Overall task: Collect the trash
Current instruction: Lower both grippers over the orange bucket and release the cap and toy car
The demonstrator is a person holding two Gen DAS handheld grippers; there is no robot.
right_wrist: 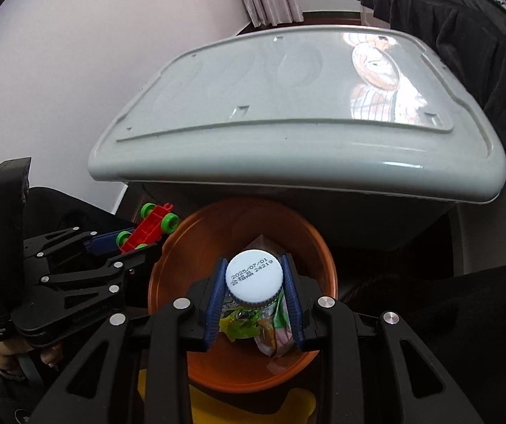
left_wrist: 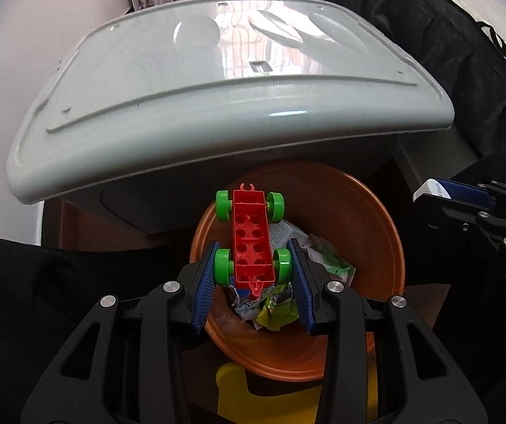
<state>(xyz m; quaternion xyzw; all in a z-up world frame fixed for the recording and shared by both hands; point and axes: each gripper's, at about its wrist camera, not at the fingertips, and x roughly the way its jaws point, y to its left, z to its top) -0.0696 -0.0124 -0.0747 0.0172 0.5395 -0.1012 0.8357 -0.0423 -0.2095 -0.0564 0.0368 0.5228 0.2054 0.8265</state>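
Note:
My left gripper (left_wrist: 253, 265) is shut on a red toy car base with green wheels (left_wrist: 253, 236) and holds it above the orange bin (left_wrist: 376, 233). Crumpled wrappers (left_wrist: 327, 258) lie inside the bin. In the right wrist view my right gripper (right_wrist: 254, 282) is shut on a bottle with a white dated cap (right_wrist: 254, 280), held over the same orange bin (right_wrist: 309, 243), with wrappers (right_wrist: 246, 328) below. The left gripper with the toy car (right_wrist: 150, 228) shows at the bin's left rim.
A large grey plastic lid (left_wrist: 217, 106) hangs over the far side of the bin and also shows in the right wrist view (right_wrist: 288, 134). A yellow object (left_wrist: 231, 388) sits under the bin's near edge. Black fabric (left_wrist: 447, 53) hangs at the right.

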